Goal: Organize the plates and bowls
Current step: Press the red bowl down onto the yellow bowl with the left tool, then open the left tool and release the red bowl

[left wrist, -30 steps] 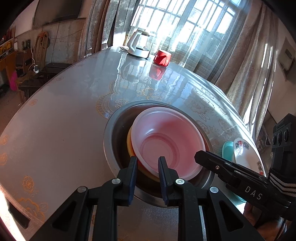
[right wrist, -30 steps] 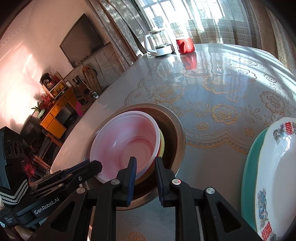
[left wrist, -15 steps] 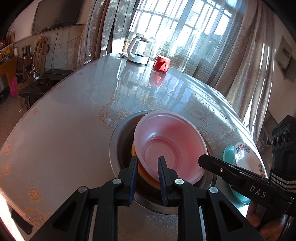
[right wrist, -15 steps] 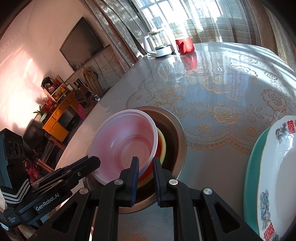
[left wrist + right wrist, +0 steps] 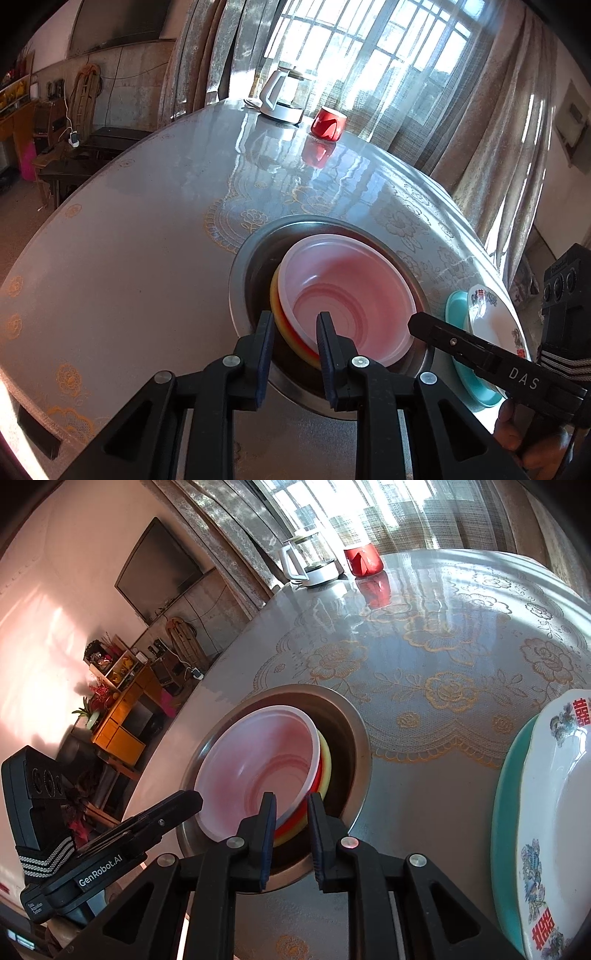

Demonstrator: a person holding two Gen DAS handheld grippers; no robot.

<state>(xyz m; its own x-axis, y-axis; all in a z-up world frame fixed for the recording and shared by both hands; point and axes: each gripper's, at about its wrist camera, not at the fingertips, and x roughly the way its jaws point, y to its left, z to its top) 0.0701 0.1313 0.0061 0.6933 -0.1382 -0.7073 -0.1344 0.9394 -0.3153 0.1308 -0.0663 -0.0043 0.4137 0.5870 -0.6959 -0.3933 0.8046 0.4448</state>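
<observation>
Pink bowl (image 5: 347, 295) sat on top of nested stack, red bowl (image 5: 295, 341) and yellow bowl (image 5: 275, 301) under it, all inside steel basin (image 5: 240, 280) on round table (image 5: 122, 258).

Left gripper (image 5: 294, 332) had fingers narrow, near rim of stack between them; contact could not be told.

Right gripper (image 5: 291, 814) also narrow, opposite rim between its fingers.

White plate (image 5: 554, 812) lay on teal plate (image 5: 508, 794), right of basin.

Red cup (image 5: 328, 123) and kettle (image 5: 280, 98) stood at far edge.
</observation>
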